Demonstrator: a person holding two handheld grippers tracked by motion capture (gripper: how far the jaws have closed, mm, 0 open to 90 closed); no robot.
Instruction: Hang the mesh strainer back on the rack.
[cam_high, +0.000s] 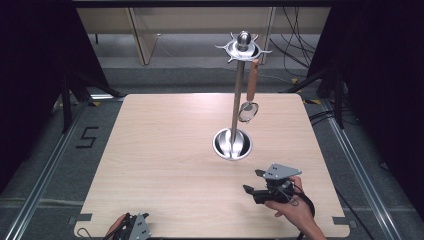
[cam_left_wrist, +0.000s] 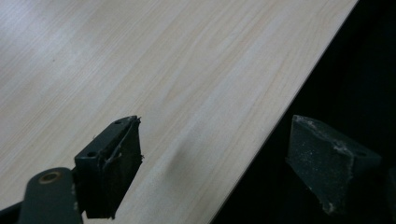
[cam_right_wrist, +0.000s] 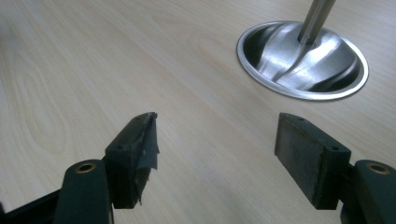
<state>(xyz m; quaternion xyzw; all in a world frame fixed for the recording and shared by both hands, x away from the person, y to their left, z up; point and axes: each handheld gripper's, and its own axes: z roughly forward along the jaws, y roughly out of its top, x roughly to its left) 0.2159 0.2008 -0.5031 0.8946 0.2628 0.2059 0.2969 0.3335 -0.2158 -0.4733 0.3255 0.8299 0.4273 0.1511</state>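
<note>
Right tongs (cam_high: 251, 182) spread and empty, low over pale wooden desk (cam_high: 165, 150), near steel utensil stand (cam_high: 233, 144) holding wooden-handled strainer (cam_high: 249, 102); left tongs (cam_left_wrist: 210, 163) spread too. Next probably: reach for strainer handle.

Your left tool (cam_high: 131, 226) is cut off by the high view's bottom edge. In the right gripper view the stand's pole (cam_right_wrist: 316, 18) runs out at the top. The hanging utensil's head (cam_high: 248, 111) is too small to identify.
</note>
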